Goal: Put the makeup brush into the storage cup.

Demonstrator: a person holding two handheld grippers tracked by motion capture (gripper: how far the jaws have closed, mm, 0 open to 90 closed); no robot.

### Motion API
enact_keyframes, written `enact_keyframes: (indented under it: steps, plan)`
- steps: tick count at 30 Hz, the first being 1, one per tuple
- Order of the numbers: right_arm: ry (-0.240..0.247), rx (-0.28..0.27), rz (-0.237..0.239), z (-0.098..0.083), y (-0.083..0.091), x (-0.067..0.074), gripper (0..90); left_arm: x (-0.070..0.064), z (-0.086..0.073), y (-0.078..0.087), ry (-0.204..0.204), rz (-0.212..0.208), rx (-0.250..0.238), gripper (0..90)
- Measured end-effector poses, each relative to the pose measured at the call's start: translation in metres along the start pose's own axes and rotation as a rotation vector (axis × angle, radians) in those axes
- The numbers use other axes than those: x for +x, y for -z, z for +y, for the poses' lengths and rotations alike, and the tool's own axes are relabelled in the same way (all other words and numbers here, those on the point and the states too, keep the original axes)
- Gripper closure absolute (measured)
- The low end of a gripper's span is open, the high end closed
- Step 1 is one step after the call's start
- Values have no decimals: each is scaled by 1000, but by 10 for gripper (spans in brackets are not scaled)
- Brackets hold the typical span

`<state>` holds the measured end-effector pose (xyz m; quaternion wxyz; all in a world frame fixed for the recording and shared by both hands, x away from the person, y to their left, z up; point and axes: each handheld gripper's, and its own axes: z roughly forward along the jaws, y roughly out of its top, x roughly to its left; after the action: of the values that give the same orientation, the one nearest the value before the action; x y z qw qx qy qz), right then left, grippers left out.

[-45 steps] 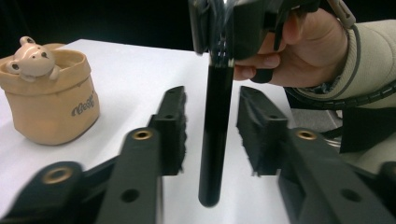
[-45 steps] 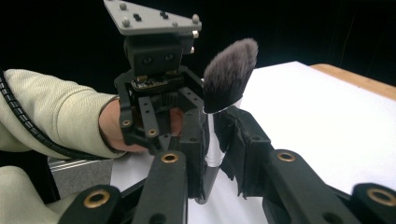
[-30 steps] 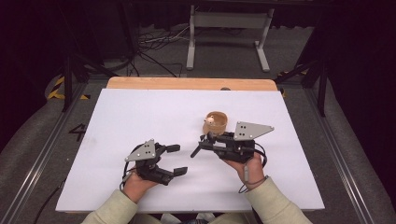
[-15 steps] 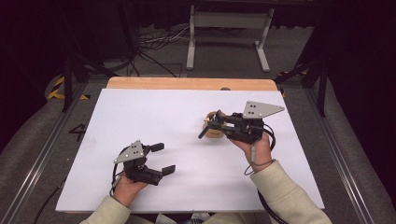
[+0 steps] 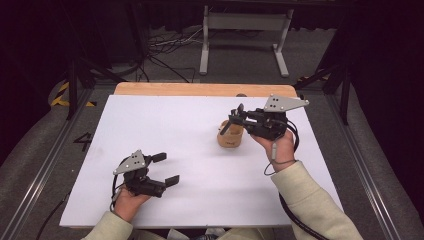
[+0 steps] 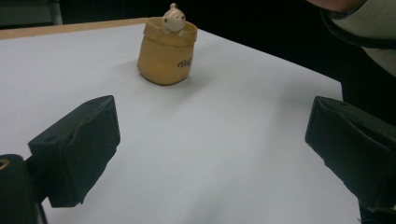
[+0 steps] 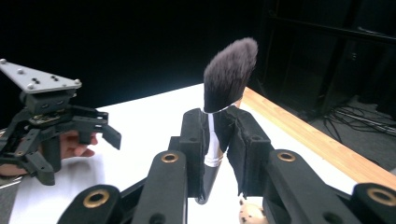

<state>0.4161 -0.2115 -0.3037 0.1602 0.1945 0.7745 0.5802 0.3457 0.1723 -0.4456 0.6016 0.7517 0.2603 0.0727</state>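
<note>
My right hand-held gripper (image 7: 215, 140) is clamped on a makeup brush (image 7: 227, 77) above the yellow holder (image 5: 230, 137); a loose pinch could drop it. My left hand-held gripper (image 5: 165, 169) rests spread apart on the worktop (image 5: 190, 130).

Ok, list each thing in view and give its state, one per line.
Left tool: open, empty, held low over the white table.
Right tool: shut on the brush.
Brush: clamped, bristles up.
Yellow pot: upright on the table, small figure at its rim.
</note>
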Motion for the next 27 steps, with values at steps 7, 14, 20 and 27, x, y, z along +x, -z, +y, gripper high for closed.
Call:
enact_keyframes:
  steps: [7, 14, 20, 27]
  plan:
    - [-25, 38, -66, 4, -8, -11, 759, 2, 0, 6, -7, 12, -3, 39]
    - [-57, 58, -132, 5, -14, -22, 759, 4, -1, 10, -5, 25, 2, 39]
    - [-67, 64, -191, 3, -18, -28, 759, 4, -1, 10, -3, 27, 4, 39]
    - [-72, 65, -260, -2, -21, -34, 758, 5, 0, 11, -1, 29, 3, 39]
